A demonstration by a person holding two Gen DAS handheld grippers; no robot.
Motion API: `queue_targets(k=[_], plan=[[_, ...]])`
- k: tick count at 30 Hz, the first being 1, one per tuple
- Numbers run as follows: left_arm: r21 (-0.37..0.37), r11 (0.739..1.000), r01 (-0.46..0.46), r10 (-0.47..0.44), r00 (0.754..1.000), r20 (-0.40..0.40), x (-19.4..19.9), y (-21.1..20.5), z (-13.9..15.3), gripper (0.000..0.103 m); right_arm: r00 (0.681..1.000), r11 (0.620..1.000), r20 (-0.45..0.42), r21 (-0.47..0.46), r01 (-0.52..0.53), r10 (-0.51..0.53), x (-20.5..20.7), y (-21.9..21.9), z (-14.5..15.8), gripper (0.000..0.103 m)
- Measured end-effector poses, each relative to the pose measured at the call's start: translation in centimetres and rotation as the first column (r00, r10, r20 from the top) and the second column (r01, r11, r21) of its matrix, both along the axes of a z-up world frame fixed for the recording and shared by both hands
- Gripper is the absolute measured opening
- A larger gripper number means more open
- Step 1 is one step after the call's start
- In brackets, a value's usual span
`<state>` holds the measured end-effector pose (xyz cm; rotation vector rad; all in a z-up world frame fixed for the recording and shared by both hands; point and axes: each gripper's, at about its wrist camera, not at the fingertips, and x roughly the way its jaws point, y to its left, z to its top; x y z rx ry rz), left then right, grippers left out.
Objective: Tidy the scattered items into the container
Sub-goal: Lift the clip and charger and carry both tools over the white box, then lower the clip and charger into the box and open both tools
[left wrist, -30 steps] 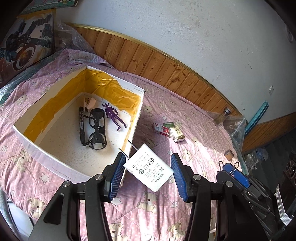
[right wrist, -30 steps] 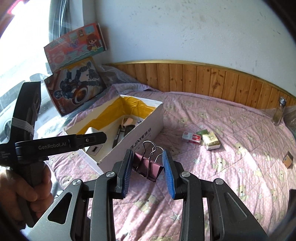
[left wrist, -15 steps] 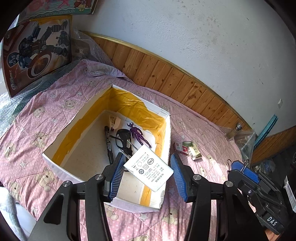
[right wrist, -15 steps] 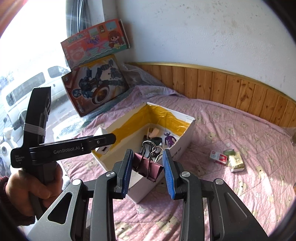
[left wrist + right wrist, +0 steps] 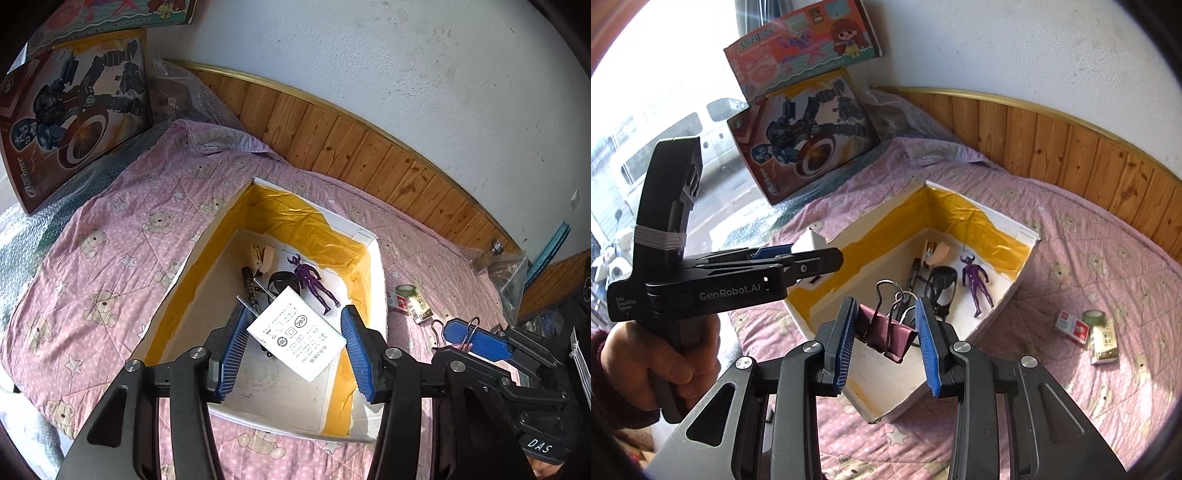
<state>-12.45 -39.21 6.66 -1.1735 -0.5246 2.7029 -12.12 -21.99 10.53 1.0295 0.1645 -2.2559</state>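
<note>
Pink quilt (image 5: 1082, 266) carried open box (image 5: 1008, 295); small packs (image 5: 1087, 332) and tape roll (image 5: 1093, 316) lay beside.

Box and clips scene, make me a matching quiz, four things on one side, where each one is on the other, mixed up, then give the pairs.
Things:
1. white plug adapter
2. maroon binder clip
3. purple figure
4. red-and-white small box

Places:
A. lying inside the open box
B. in the right gripper
C. on the pink quilt, outside the box
D. in the left gripper

Pairs: 1-D, 2-B, 3-A, 4-C

toy boxes (image 5: 805, 136) | wood panelling (image 5: 369, 155) | bubble wrap (image 5: 184, 88)
</note>
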Motion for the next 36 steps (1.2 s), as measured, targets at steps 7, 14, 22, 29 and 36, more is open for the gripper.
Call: queue_targets(k=[7, 14, 22, 29, 36], plan=[[-0.06, 0.997, 0.045, -0.041, 0.997, 0.062, -2.0, -0.3, -1.3, 0.052, 0.995, 0.997, 0.079, 0.053, -0.062, 0.058, -2.0, -2.2, -1.8, 0.034], [-0.132, 0.988, 0.084, -0.064, 0.987, 0.15, -4.1, -0.1, -3.3, 0.052, 0.979, 0.986, 0.173, 0.103, -0.128, 0.109, -3.8, -3.9, -4.1, 0.034], [-0.184, 0.974, 0.133, -0.091, 0.971, 0.222, -5.9, -0.1, -5.3, 0.052, 0.95, 0.961, 0.264, 0.173, -0.214, 0.164, -4.9, -5.9, -6.3, 0.034], [-0.199, 0.96, 0.195, -0.132, 0.948, 0.29, -7.0, 0.0, -7.0, 0.052, 0.918, 0.938, 0.351, 0.216, -0.271, 0.184, -6.0, -6.7, -8.4, 0.034], [-0.209, 0.95, 0.23, -0.151, 0.929, 0.339, -7.4, 0.1, -8.5, 0.052, 0.899, 0.898, 0.387, 0.291, -0.331, 0.206, -5.7, -7.9, -9.9, 0.034]])
